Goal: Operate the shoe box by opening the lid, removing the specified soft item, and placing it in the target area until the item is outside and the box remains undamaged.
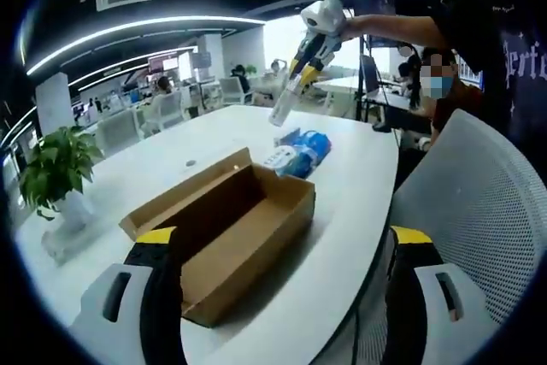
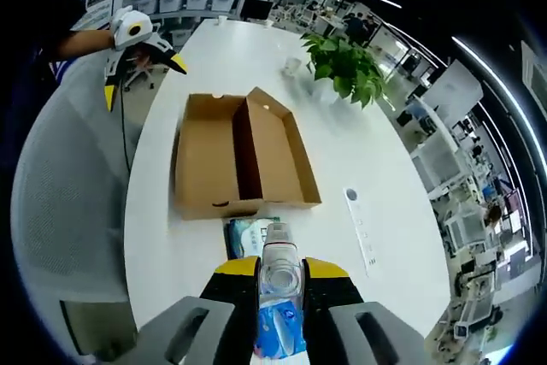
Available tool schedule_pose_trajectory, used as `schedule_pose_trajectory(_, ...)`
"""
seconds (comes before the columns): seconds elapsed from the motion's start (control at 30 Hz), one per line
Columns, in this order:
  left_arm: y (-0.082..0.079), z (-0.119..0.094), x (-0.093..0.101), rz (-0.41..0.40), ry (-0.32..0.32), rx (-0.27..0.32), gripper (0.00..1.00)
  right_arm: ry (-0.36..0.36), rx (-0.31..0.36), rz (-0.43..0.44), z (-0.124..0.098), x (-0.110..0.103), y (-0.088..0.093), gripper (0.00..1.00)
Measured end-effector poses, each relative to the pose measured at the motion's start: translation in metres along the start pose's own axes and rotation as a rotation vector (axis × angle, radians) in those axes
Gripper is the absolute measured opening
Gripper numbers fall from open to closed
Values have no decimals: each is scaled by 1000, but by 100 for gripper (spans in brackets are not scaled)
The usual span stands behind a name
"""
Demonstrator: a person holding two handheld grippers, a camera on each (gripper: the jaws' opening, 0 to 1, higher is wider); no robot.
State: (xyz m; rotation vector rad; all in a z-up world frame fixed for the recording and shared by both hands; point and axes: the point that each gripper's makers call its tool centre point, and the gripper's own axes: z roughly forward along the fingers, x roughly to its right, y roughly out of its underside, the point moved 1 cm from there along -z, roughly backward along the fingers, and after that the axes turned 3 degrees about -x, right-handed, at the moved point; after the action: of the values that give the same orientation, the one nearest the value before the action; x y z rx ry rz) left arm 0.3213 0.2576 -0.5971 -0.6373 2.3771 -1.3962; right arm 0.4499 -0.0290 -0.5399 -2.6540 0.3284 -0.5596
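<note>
Right tool (image 2: 279,284) pinches a clear crinkly packet (image 2: 279,275) above open cardboard box (image 2: 244,156).

open shoe box (image 2: 242,156) on table (image 2: 376,168), soft pack (image 2: 250,232) just beside.

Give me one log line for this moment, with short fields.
box: open, on table | right gripper: shut on clear pack | left gripper: open, empty | blue pack: on table beside box

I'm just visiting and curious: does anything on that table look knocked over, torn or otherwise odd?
Nothing looks damaged or spilled. The cardboard box lies open on the white table with its lid folded back, walls intact. A blue-and-white soft pack lies just beyond it. The right gripper is clamped on a blue item I can't identify.
</note>
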Motion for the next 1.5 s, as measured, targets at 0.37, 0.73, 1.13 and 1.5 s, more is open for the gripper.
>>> schedule_pose_trajectory(0.37,4,-5,-3,-10,-25,-14,99,-35,-81,-83,19,15,4,13)
schedule_pose_trajectory(0.73,15,-14,-6,-32,-55,-32,99,-89,-160,-167,54,31,3,13)
schedule_pose_trajectory(1.13,22,-21,-9,-44,-82,-52,99,-136,-295,-280,96,34,13,14)
schedule_pose_trajectory(1.5,28,-26,-15,-63,-117,-61,99,-172,-349,-238,123,41,22,14)
